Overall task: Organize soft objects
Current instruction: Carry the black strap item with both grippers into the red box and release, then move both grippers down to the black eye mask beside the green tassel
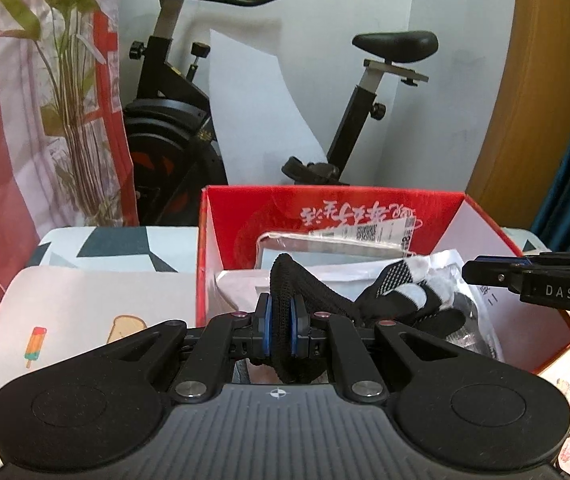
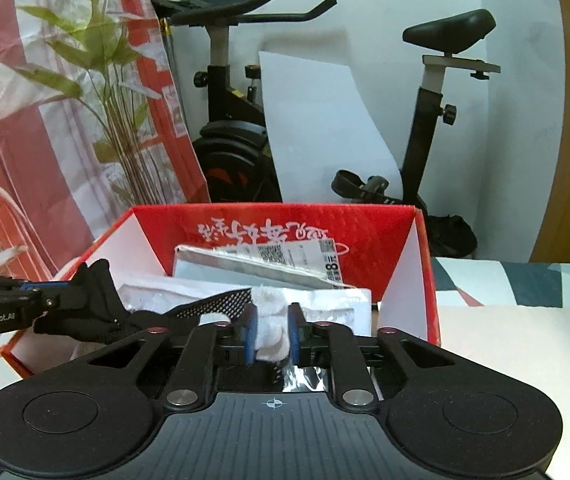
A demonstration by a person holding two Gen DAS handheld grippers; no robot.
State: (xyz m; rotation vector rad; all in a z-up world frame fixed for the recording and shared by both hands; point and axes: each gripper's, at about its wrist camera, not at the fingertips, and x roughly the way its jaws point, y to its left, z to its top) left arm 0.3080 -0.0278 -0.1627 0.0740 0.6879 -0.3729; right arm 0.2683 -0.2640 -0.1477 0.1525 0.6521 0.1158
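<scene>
From the left wrist view, the left gripper (image 1: 281, 326) sits just below centre, its blue pads nearly together and pinched on the black knit end of a sock (image 1: 401, 300). The sock trails off toward 3 o'clock, where its black gives way to a white, dotted part over the red box (image 1: 213, 216). The box takes the middle of the view, open at the top, with white plastic bags (image 1: 349, 276) and a labelled packet inside it (the label is too small to read). The right gripper (image 1: 493, 274) comes in from 3 o'clock beside the sock's white part, though this view does not show how its jaws stand. An exercise bike (image 1: 173, 120) stands at 12 o'clock behind the box, a plant (image 1: 69, 80) at 10 o'clock. From the right wrist view, the right gripper (image 2: 272, 338) shows its blue pads a little apart with the sock's (image 2: 271, 332) white toe between them, both pads touching the fabric. The sock's dark part runs toward 9 o'clock, where the left gripper (image 2: 51, 300) holds it over the near corner of the red box (image 2: 405, 280).
</scene>
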